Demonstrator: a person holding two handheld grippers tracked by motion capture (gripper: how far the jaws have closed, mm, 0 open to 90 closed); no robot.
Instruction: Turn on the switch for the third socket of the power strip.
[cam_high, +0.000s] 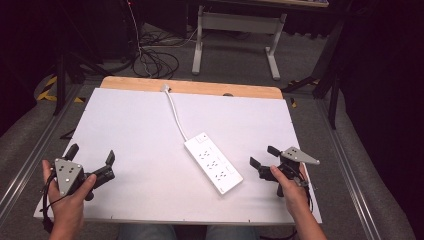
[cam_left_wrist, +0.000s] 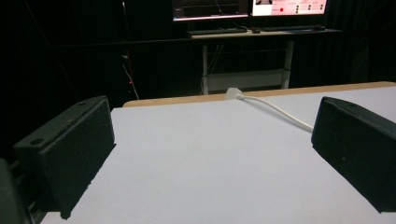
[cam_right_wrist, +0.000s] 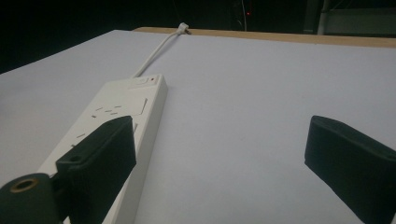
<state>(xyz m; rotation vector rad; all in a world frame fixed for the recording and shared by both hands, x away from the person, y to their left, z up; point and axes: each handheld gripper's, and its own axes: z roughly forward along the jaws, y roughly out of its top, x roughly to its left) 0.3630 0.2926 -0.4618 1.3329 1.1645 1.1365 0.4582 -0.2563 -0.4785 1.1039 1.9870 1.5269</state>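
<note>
White power strip (cam_high: 213, 163) lying flat and slantwise near the middle of the white surface (cam_high: 130, 130), switch end toward the far edge, socket end toward the person. White cord (cam_high: 175, 112) running from the switch end to the far wooden rim of the surface, ending there at a small plug (cam_high: 165, 88).

Right gripper (cam_high: 262, 157) just beside the strip's near end, on its right, apart from it and touching nothing; fingers (cam_right_wrist: 100, 154) spread wide with nothing between them. Seen along those fingers in the right gripper view, the strip (cam_right_wrist: 121, 112) passing partly behind the left one, bare surface lying in the gap.

Left gripper (cam_high: 92, 154) well apart from the strip, on its left, close to the near left corner; fingers (cam_left_wrist: 70, 149) likewise spread and empty, aimed at bare surface with the cord (cam_left_wrist: 275, 109) crossing toward the far rim.

Judged as the approach stage: nothing grasped yet, both hands poised either side of the strip. Next move likely calling for the right gripper to shift left until the strip's body sits between its fingers, then to close; the strip's width looks close to the spread, so square alignment matters.
</note>
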